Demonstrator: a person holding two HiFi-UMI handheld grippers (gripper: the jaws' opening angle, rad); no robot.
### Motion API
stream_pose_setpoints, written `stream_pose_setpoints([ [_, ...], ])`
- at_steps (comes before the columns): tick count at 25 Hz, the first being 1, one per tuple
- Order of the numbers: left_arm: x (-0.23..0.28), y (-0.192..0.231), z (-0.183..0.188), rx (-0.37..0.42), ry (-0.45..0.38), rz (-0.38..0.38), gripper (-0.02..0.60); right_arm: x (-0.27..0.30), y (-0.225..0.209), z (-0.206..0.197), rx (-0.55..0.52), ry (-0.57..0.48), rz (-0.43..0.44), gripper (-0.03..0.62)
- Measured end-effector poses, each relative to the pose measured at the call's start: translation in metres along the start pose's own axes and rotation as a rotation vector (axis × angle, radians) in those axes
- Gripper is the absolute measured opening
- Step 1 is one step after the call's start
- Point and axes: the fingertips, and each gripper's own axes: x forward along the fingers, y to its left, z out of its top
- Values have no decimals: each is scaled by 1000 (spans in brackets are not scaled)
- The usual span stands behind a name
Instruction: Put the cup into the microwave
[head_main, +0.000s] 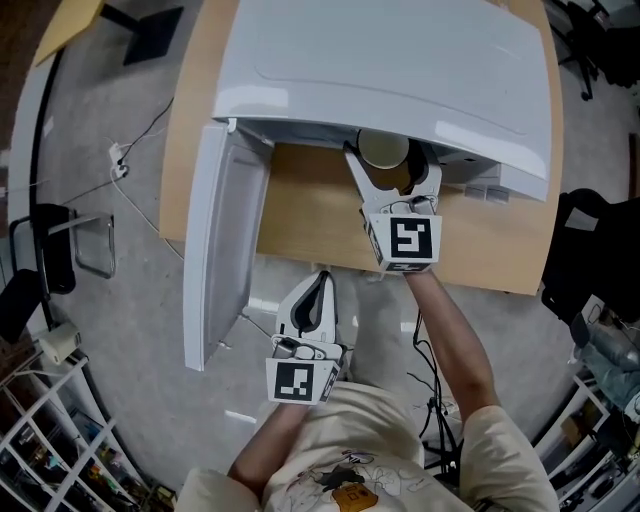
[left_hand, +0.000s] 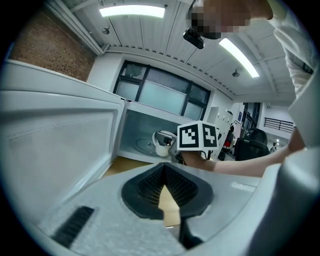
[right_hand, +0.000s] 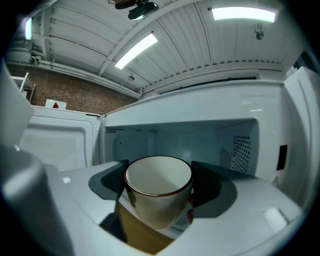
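Two tools show. The right tool (head_main: 388, 165) grips the white cup (head_main: 384, 148), upright, at the open mouth of the microwave (head_main: 400, 60), over the wooden surface (head_main: 310, 210). The left tool (head_main: 318, 280) is pinched closed, with nothing in it.

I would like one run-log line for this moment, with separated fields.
phase: cup at microwave opening | right hand-held gripper: shut on cup | left hand-held gripper: shut, empty | door: open
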Motion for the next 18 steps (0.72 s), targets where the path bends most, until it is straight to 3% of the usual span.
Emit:
stream_pose_setpoints([
  [18,10,25,8,-12,13,10,0,71,-13,-11,36,19,-42,399],
])
